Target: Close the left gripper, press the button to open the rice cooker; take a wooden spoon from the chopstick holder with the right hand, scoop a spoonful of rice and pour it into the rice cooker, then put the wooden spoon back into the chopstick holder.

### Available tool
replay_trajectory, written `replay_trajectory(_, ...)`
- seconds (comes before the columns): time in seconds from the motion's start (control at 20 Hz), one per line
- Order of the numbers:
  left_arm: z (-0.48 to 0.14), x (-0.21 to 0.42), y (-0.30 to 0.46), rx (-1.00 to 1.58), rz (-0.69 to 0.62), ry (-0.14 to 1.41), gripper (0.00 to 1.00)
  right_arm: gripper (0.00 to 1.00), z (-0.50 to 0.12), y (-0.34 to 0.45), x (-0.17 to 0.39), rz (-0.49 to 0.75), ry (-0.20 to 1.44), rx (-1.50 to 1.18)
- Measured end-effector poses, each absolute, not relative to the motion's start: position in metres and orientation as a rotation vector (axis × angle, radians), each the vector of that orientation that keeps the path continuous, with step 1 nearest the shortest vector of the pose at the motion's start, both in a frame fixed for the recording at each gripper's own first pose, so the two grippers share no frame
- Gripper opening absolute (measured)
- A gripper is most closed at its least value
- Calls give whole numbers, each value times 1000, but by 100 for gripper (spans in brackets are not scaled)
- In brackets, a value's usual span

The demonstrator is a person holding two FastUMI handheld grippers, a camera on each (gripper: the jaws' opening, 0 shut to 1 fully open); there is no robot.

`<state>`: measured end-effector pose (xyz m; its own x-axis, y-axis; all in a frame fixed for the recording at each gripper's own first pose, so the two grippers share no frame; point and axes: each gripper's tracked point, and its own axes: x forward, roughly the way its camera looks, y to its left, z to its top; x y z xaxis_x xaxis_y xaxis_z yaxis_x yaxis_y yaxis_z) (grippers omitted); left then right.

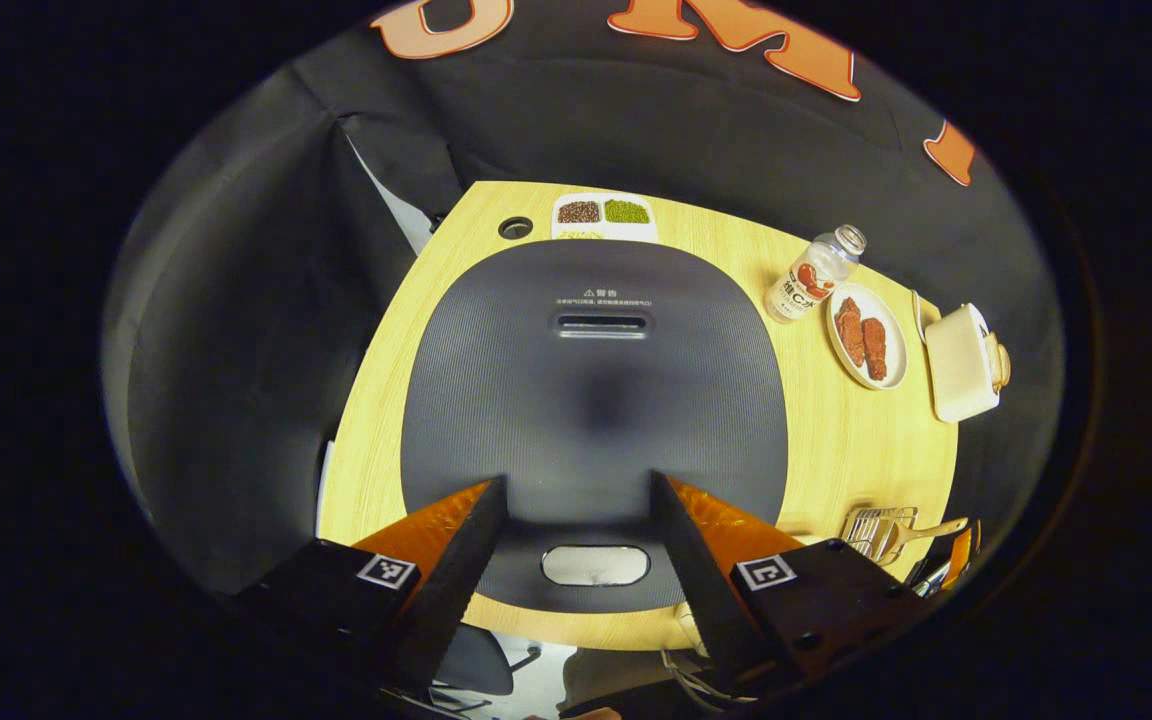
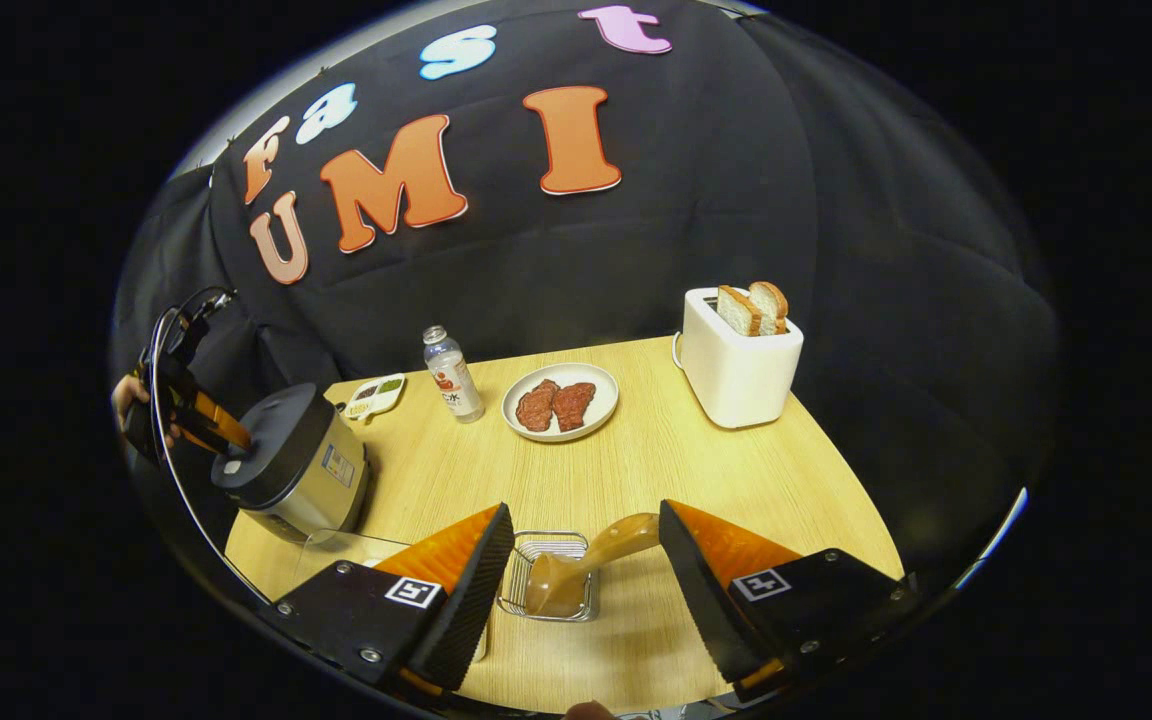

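Note:
The rice cooker's dark ribbed lid lies right below my left gripper. The gripper is open, its fingers spread to either side of the oblong silver button at the lid's near edge, and nothing is between them. In the right gripper view the cooker stands shut at the table's left, with the left gripper over its near rim. My right gripper is open just above the wire chopstick holder. The wooden spoon leans in the holder, its handle pointing up-right between the fingers without touching them.
A divided tray of grains, a drink bottle, a plate of meat and a white toaster with bread stand along the back of the wooden table. A clear container edge sits beside the cooker.

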<state>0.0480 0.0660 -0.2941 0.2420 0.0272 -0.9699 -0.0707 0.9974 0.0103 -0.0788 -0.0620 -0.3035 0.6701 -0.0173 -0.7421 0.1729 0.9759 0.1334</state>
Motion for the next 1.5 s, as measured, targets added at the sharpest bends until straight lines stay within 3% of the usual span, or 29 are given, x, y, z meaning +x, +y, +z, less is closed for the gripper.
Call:
replay_trajectory(0.2,-297,55,67,-25,42,1279,99,91,-305,-53,-75,-90,831,198)
replay_trajectory(0.5,-295,68,65,3,40,986,100,91,-295,-41,-58,-60,784,188)
replay_trajectory(0.7,-290,46,61,-35,110,844,99,91,-283,-33,-42,-56,724,169)
replay_trajectory(1.15,-163,4,39,6,88,378,97,90,-207,-7,-4,-15,442,72)
replay_trajectory(1.5,-81,-2,-2,14,-6,125,96,91,-167,23,4,53,355,73)
